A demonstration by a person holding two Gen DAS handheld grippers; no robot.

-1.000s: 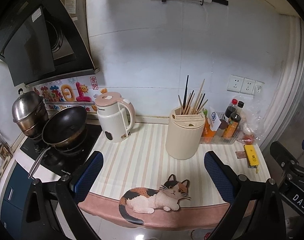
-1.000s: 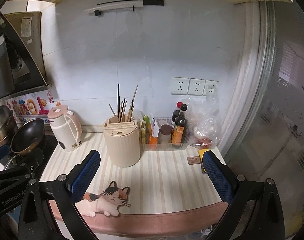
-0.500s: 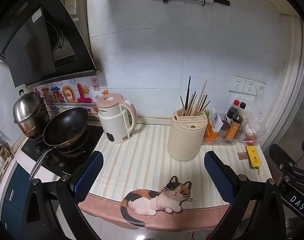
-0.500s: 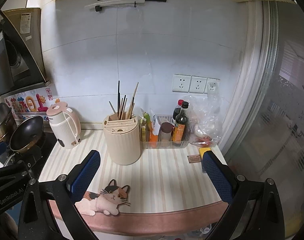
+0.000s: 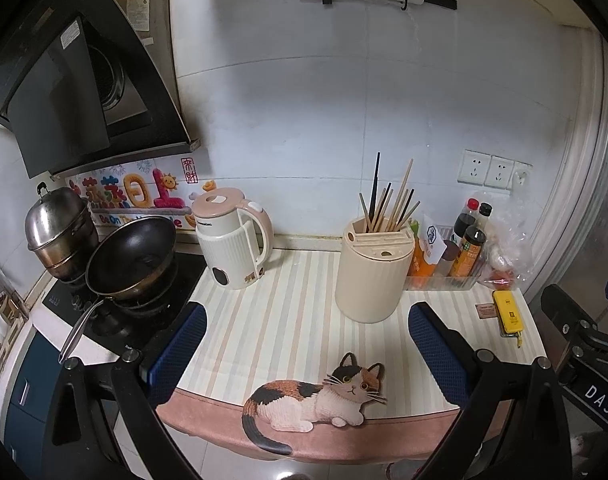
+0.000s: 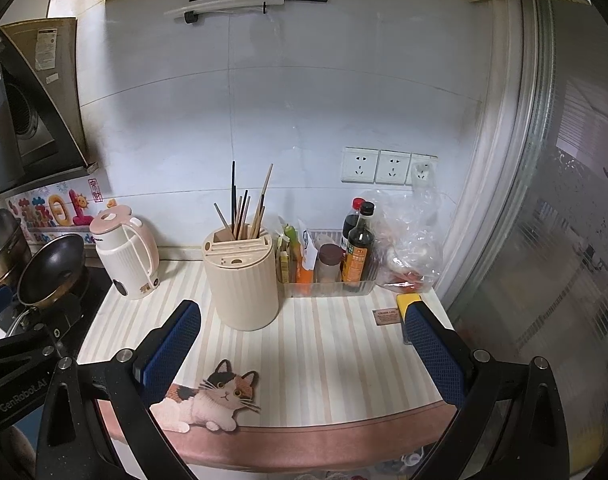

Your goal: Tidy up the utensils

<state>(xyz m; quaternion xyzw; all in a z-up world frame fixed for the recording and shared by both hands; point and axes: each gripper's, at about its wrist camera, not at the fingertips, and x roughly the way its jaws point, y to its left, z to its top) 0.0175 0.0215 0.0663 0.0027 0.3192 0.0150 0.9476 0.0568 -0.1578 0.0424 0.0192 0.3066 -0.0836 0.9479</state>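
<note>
Going from the left, a pan (image 5: 132, 254) is sitting on the stove and a pink-lidded kettle (image 5: 232, 240) is standing on the striped bench (image 5: 288, 320), well clear of the task's things. The left tool (image 5: 308, 344) is hovering over the near edge of the bench with its blue pads wide apart and nothing between them.

Right of the kettle, the cream utensil holder (image 5: 374, 272) is standing upright, and the chopsticks (image 5: 388, 204) are leaning loosely in its rear slot, splaying at different angles; one dark one is sticking up higher than the rest. No loose utensil is showing on the bench.

Further right, the right tool (image 6: 304, 344) is likewise hanging back with its pads spread and empty, the holder lying ahead between them.

This is fitting two readings: the chopsticks are waiting to be sorted, or they are already gathered home. Any pick among them would be calling for a narrow, careful pinch on one thin stick without tipping the holder.
</note>
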